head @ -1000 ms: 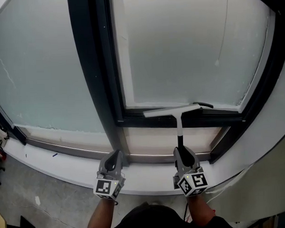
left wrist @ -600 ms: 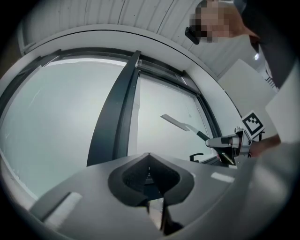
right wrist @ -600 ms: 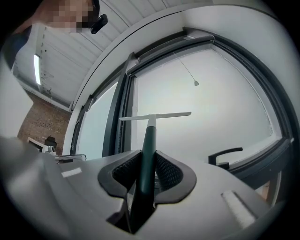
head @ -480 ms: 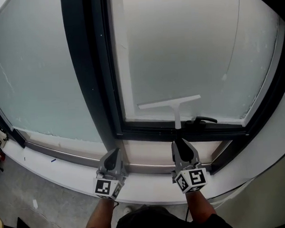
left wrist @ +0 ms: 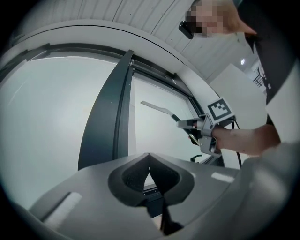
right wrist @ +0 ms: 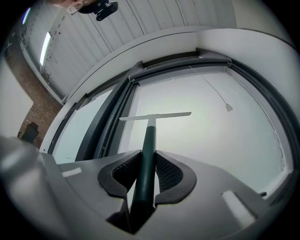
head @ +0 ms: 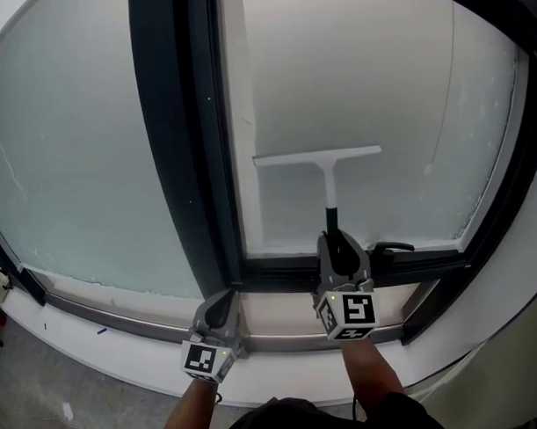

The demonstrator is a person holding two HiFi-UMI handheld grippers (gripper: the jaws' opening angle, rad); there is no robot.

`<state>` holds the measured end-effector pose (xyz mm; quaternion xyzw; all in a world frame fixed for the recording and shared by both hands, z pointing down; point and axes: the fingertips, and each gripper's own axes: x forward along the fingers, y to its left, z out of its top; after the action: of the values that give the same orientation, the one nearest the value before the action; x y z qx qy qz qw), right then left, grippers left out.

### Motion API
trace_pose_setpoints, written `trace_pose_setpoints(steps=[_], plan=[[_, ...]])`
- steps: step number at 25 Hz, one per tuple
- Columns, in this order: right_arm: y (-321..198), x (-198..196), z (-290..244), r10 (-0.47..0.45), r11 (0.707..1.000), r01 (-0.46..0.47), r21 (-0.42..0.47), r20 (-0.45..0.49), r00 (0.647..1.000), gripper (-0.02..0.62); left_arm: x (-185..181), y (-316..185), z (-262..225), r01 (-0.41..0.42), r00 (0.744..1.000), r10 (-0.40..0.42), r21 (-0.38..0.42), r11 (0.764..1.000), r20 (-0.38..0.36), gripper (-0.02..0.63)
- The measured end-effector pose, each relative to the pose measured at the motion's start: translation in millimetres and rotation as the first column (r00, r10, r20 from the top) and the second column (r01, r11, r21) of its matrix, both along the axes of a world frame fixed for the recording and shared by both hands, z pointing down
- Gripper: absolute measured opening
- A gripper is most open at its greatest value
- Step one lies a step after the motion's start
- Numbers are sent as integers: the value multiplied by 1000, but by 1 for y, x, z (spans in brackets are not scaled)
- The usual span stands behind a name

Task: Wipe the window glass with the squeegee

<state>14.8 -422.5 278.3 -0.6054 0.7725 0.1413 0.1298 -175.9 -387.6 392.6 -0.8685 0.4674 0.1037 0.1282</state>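
Right gripper (right wrist: pixel 146 165) is clamped on the squeegee (head: pixel 323 166), jaws pressed to either side of its dark handle. The squeegee stands upright against the window glass (head: pixel 387 82), white blade level across the lower half of the right pane, its left end near the dark mullion (head: pixel 180 142). Just below, a black window handle (head: pixel 391 247) lies along the pane's bottom edge. Left gripper (head: pixel 221 309) hangs low over the sill (head: pixel 106 347) at the mullion's foot, jaws together, nothing between them.

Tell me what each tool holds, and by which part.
The right tool grips the squeegee by its dark handle, below the white blade. The left tool is shut and holds nothing.
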Motion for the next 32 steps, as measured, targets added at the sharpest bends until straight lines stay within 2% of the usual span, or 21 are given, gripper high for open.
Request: trace_pose_setpoints(steps=[7,11,14,22,32], plan=[[-27,-18,-88,91,983,-90,162,1,996,95,-3,-10,-1,-32,999,32,10,999,14,-2],[-43,-29,-129,134,969,-132,210,5,991,95,-15,-11,-1,-17,999,16,15,1000,33,-2],[-54,-37,-149,160,959,-156,238,-1,987,95,-25,-10,-5,-1,1000,1,18,1000,17,-1],[-75,-40,-153,186,960,-184,213,11,983,95,-35,-9,1,-4,1000,4,0,1000,3,-2],[-78,-45,-136,178,969,-179,170,24,984,95,-15,-9,-13,-58,998,59,13,998,-34,-1]])
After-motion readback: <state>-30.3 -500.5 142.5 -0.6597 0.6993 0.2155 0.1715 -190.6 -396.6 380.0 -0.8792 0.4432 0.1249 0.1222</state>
